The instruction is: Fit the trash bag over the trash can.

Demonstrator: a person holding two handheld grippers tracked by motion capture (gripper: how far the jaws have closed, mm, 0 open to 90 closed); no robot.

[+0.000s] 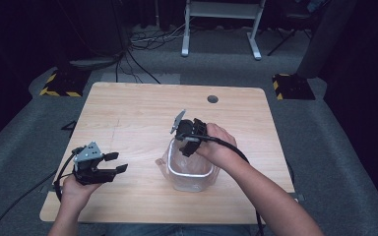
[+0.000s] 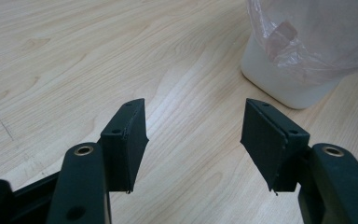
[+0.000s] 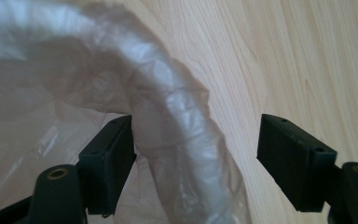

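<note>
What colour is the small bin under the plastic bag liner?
White; the bin shows best in the left gripper view, below the clear liner.

Free room and obstacles. The white bin (image 1: 191,172), lined with a clear plastic bag (image 1: 163,166), is standing near the front edge of the table (image 1: 128,113) and is forming the one obstacle on it. The right gripper (image 1: 189,146) is straddling the bag-wrapped rim (image 3: 186,126), one jaw lying inside the bin and the other outside with bare wood beneath it; the gap on the outer side is remaining wide. The left gripper (image 1: 115,163) is hovering well apart from the bin, its spread jaws facing bare tabletop. The rear half of the table is lying unobstructed apart from a small round hole (image 1: 212,99).
</note>
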